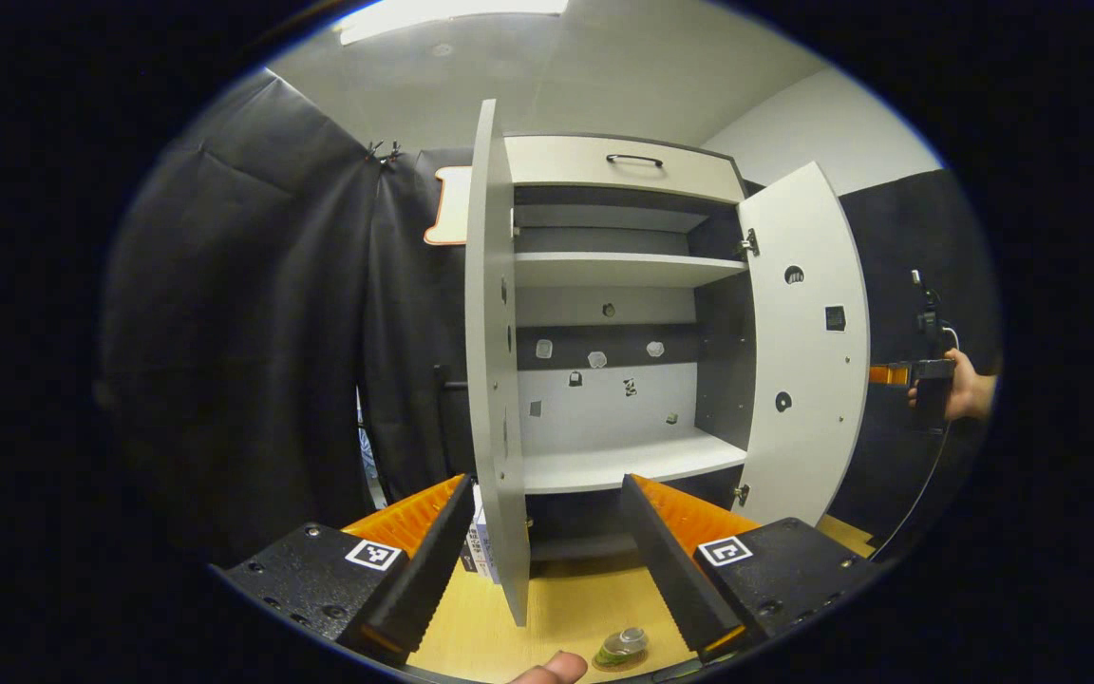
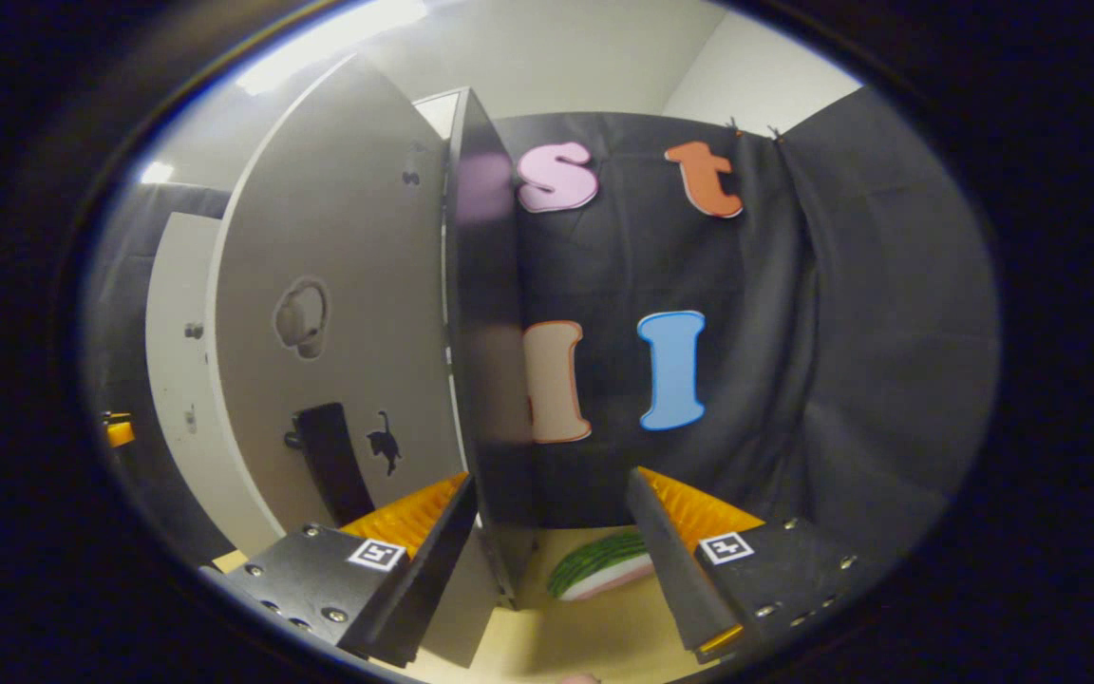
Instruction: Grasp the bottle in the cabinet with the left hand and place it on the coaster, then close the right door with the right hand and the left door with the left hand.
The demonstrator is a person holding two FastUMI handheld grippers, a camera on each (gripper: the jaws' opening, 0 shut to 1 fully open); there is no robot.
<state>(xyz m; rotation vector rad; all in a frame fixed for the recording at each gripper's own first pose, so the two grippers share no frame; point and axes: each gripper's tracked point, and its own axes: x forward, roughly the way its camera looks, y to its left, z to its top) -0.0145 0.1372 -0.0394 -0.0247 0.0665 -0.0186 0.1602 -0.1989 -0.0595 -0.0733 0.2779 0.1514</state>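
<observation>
Grey-white cabinet (image 1: 623, 313), both doors open, standing on a pale wooden surface (image 1: 575, 608); shelves inside bare, a drawer with a dark handle (image 1: 633, 160) at the top. Left door (image 1: 495, 380) swung out edge-on toward the left gripper view; right door (image 1: 808, 351) opened wide to the other side.

Left claw (image 1: 547, 560): fingers spread wide, holding nothing, one finger on either side of the left door's lower edge, not touching it.

Bottle (image 1: 625, 646): clear, upright on a round coaster (image 1: 617, 662) on the surface in front of the cabinet, between the left claw's fingers at the bottom of the view. A fingertip (image 1: 552, 670) just beside it.

Right claw (image 2: 552, 560): fingers wide, empty, close behind the right door (image 2: 338, 323), the cabinet's side edge between them. A watermelon-slice object (image 2: 599, 567) lies on the surface beside the cabinet's foot.

A hand (image 1: 965, 385) with that gripper shows beyond the right door.
</observation>
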